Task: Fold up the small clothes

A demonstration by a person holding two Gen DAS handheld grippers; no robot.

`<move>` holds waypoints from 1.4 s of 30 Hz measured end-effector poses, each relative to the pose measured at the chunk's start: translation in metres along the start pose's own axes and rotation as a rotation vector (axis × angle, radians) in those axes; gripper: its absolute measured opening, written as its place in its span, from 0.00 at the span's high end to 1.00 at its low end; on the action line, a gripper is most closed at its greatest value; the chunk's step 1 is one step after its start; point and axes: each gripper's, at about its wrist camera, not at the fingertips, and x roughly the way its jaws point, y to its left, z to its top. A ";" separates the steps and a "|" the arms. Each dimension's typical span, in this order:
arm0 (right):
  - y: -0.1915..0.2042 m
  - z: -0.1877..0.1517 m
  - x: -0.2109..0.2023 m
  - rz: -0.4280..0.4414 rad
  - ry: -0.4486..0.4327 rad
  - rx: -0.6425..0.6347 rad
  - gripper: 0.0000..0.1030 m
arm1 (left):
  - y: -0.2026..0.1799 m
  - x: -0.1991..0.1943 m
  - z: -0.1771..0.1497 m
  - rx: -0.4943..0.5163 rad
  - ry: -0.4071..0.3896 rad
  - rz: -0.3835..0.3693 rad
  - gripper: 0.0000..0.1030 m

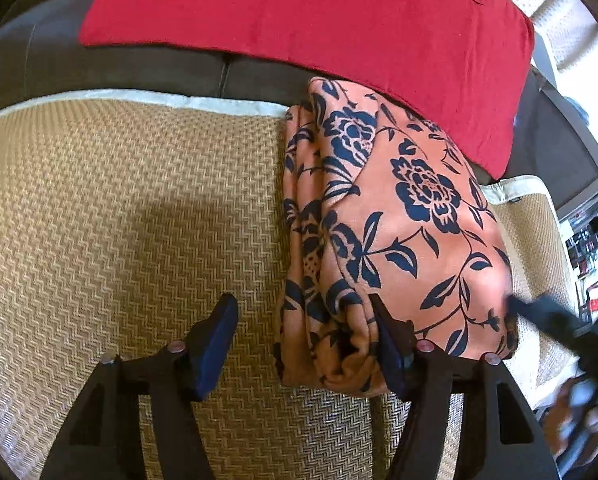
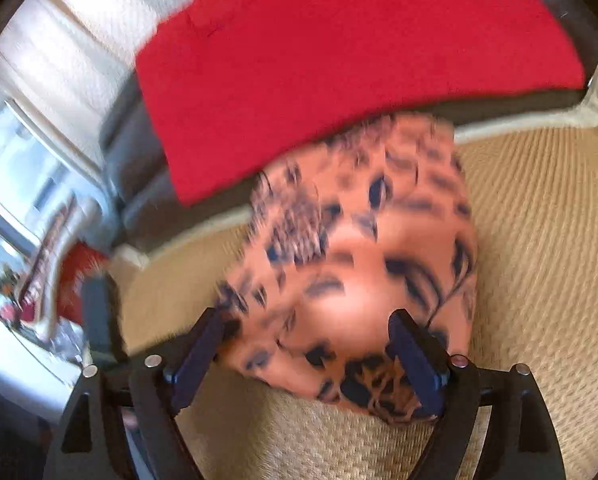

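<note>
Nearest to us, the folded orange garment (image 1: 399, 216) with its dark blue flower print lies on the woven straw mat (image 1: 119, 208). In the left wrist view its stacked left edge sits just inside the right-hand finger of our left gripper (image 1: 307, 344), with the bulk of the bundle spreading away to the right of the tool; the other finger stands over bare mat. In the right wrist view, which is heavily blurred, the near end of the same garment (image 2: 351, 264) lies between and beyond the fingers of our right gripper (image 2: 307, 356).

Our left gripper's jaws are spread, with the blue pads (image 1: 215, 352) apart and nothing pinched; whether the right-hand pad brushes the cloth edge we cannot tell. Our right gripper's jaws also stand wide, its pads on either side of the garment's near end without visibly pressing it. From the left wrist we see that right gripper (image 1: 555, 316) as a dark blur at the garment's right edge.

Further back, a red cloth (image 1: 307, 28) lies flat across the dark brown leather sofa back (image 1: 39, 52), its lower edge overlapping the far end of the orange bundle. A pale fabric border (image 1: 179, 101) trims the mat's far edge. Beyond, bright cluttered surroundings show at the side.
</note>
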 end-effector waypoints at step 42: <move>-0.043 -0.004 -0.037 -0.112 -0.118 0.100 0.12 | -0.065 -0.031 -0.039 0.064 -0.082 0.118 0.37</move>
